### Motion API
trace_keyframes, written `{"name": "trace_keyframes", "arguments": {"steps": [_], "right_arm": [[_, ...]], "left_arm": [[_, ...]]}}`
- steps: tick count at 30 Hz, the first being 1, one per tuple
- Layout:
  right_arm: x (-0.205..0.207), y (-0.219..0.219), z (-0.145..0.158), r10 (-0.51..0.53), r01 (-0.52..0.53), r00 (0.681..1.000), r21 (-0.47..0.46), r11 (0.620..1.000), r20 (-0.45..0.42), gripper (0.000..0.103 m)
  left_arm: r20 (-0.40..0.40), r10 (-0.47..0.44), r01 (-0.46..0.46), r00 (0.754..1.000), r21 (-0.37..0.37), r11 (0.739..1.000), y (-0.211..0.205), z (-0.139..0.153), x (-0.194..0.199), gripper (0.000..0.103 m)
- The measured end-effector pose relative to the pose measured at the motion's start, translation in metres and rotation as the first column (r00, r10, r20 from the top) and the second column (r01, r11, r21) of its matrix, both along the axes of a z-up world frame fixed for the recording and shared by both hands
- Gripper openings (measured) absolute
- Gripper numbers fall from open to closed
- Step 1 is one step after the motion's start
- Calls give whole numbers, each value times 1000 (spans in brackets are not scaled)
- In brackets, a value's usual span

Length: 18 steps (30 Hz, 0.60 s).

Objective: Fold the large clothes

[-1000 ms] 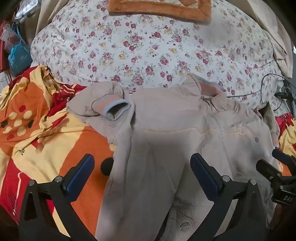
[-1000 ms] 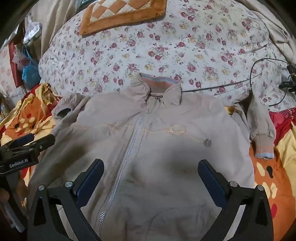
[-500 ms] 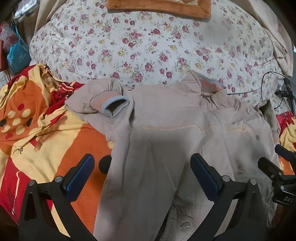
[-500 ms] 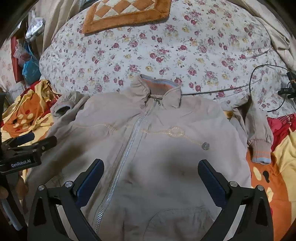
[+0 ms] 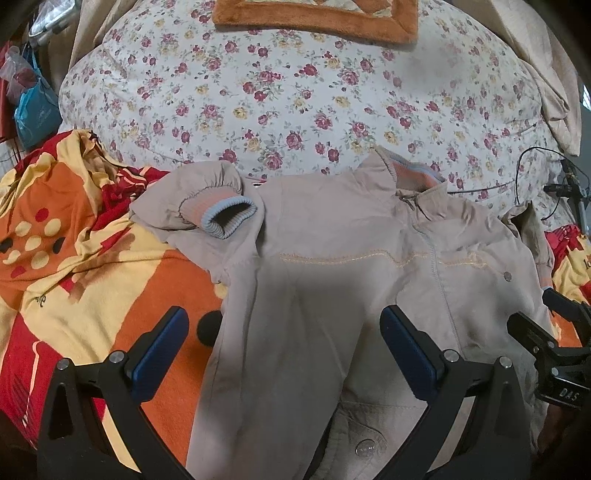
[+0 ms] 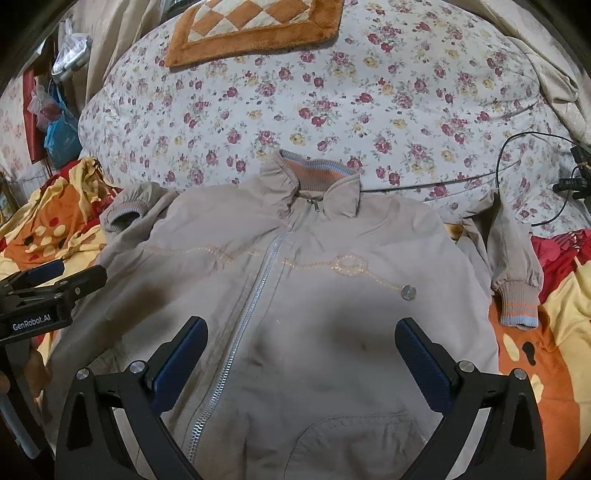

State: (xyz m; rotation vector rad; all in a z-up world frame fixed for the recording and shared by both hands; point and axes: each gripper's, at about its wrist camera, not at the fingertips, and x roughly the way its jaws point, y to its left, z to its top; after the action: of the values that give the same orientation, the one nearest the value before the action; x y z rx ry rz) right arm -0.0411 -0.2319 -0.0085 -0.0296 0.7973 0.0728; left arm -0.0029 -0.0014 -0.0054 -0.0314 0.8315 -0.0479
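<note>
A bed fills the view, its floral quilt (image 6: 369, 96) behind and an orange, yellow and red blanket (image 5: 74, 266) along the near side, with an orange checked mat (image 6: 255, 29) at the far end. The beige zip-up jacket (image 6: 295, 295) lies front up across the blanket, collar toward the quilt and zipper closed. Its one sleeve is bent back so the ribbed cuff (image 5: 229, 218) rests on the shoulder; the other sleeve (image 6: 513, 266) trails off to the side onto the blanket. My left gripper (image 5: 284, 350) hangs over the jacket's side edge, fingers spread wide with nothing between them. My right gripper (image 6: 301, 354) hovers over the lower chest, fingers (image 6: 421, 365) equally wide and gripping nothing. A black cable (image 6: 461, 179) runs over the quilt just beyond the collar.
</note>
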Motion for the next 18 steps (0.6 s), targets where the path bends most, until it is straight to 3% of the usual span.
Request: {"name": "trace_keyframes", "arguments": {"steps": [18], "right_arm": [[-1, -2, 0, -9, 9, 1000, 3, 1000, 0, 102]], "left_arm": [[11, -5, 5, 1000, -1, 1000, 0, 1, -3, 103]]}}
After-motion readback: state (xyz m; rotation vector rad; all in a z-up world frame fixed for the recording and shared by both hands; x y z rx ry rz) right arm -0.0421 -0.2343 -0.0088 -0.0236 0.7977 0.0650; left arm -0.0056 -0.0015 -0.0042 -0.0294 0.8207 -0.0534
